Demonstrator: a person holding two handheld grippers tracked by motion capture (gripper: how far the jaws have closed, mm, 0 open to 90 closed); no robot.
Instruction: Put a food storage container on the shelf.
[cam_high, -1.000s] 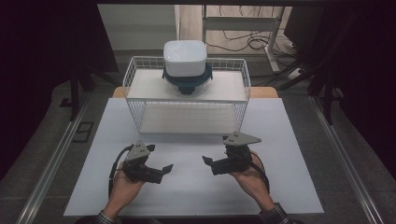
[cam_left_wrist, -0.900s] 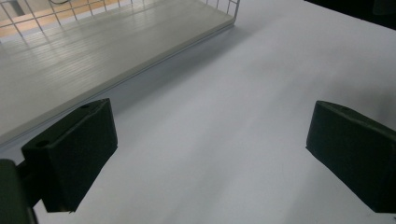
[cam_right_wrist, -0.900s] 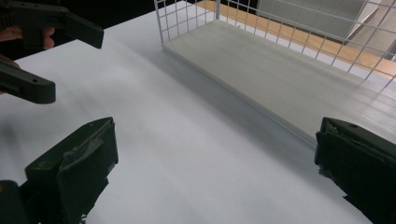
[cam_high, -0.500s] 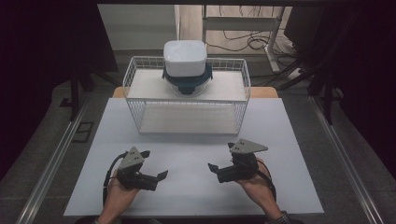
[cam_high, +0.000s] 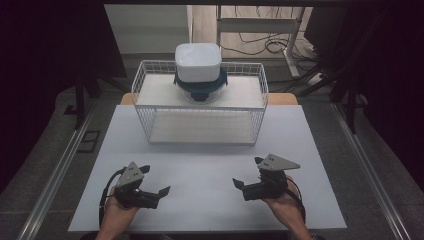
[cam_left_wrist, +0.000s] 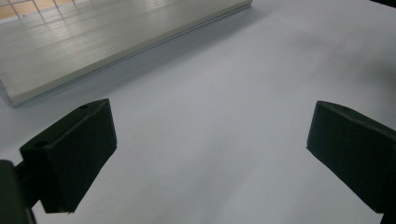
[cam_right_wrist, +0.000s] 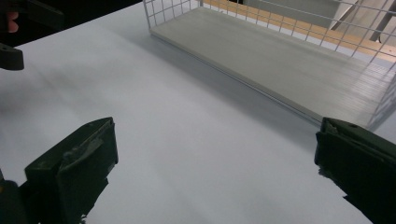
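Observation:
A white wire rack (cam_high: 200, 102) stands at the back middle of the white tabletop (cam_high: 210, 150). On its upper shelf rests a white container (cam_high: 198, 62) on a dark teal lid, seemingly upside down. My left gripper (cam_high: 156, 179) is held low near the front left edge, open and empty. The right gripper (cam_high: 246, 171) is near the front right, also open and empty. In the left gripper view, the left gripper (cam_left_wrist: 210, 154) has its jaws wide apart over bare table. The right gripper (cam_right_wrist: 215, 168) also has its jaws wide apart, facing the rack's lower board (cam_right_wrist: 280, 60).
The rack's lower board (cam_left_wrist: 93, 37) lies ahead of the left gripper. The left gripper's dark jaw (cam_right_wrist: 11, 56) appears at the top left of the right gripper view. Metal rails (cam_high: 65, 160) run along both table sides; dark floor and cables lie beyond.
Both grippers have drawn back toward the front edge of the table and moved slightly apart. Their jaws stay open. The rack and container have not moved.

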